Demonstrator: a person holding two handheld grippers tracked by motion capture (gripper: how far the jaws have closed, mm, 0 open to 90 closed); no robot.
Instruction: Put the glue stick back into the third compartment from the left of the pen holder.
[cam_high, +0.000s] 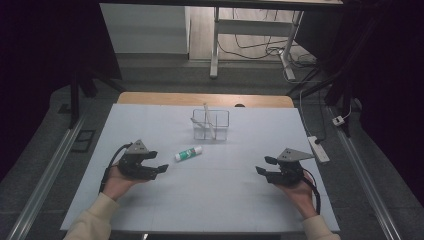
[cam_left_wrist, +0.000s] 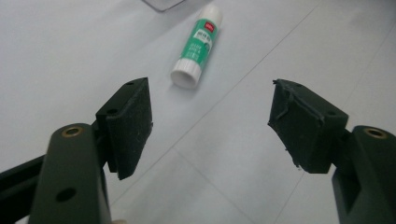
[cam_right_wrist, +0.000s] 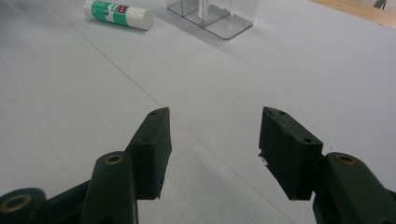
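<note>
A pale grey-white mat (cam_high: 210, 200) covers most of a wooden table (cam_high: 150, 98), whose bare far edge shows beyond it. Near the mat's far middle stands a clear plastic holder (cam_high: 210, 124) with compartments, and a pale stick (cam_high: 209, 120) leans upright inside it; which compartment it sits in is hard to tell.

The left gripper (cam_high: 161, 169) rests in the person's left hand (cam_high: 118, 184) on the near left of the mat, pointing towards the middle. Its jaws stand wide apart with nothing between them, as the left gripper view (cam_left_wrist: 210, 123) shows. The right gripper (cam_high: 263, 166) lies in the right hand (cam_high: 298, 192) on the near right, well apart from the left one, its jaws likewise spread and empty (cam_right_wrist: 214, 149).

A glue stick (cam_high: 188, 154) with a green label lies on its side on the mat, between the left gripper and the holder, near both but touching neither. It lies just ahead of the left gripper's jaws (cam_left_wrist: 198, 44) and far off from the right gripper (cam_right_wrist: 117, 14).
</note>
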